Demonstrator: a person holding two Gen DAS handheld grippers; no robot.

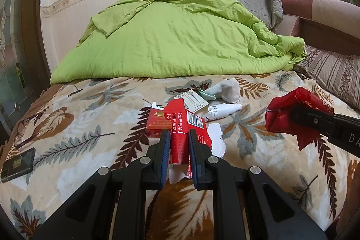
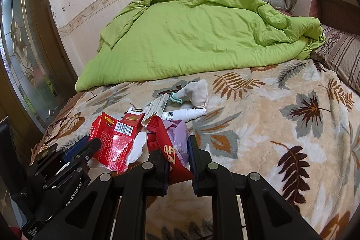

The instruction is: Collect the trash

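Both clamped: left gripper (image 1: 179,138) on torn red carton (image 1: 184,127), right gripper (image 2: 178,147) on red bag (image 2: 167,141), red cigarette pack (image 1: 156,122) lying just beyond-left of left gripper, nearer it.

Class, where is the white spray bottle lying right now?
The spray bottle lies on the leaf-print blanket, just in front of the white sock.

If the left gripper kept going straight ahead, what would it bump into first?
Probably the red cigarette pack lying just beyond the crumpled red carton that the left gripper holds, though depth is hard to judge.
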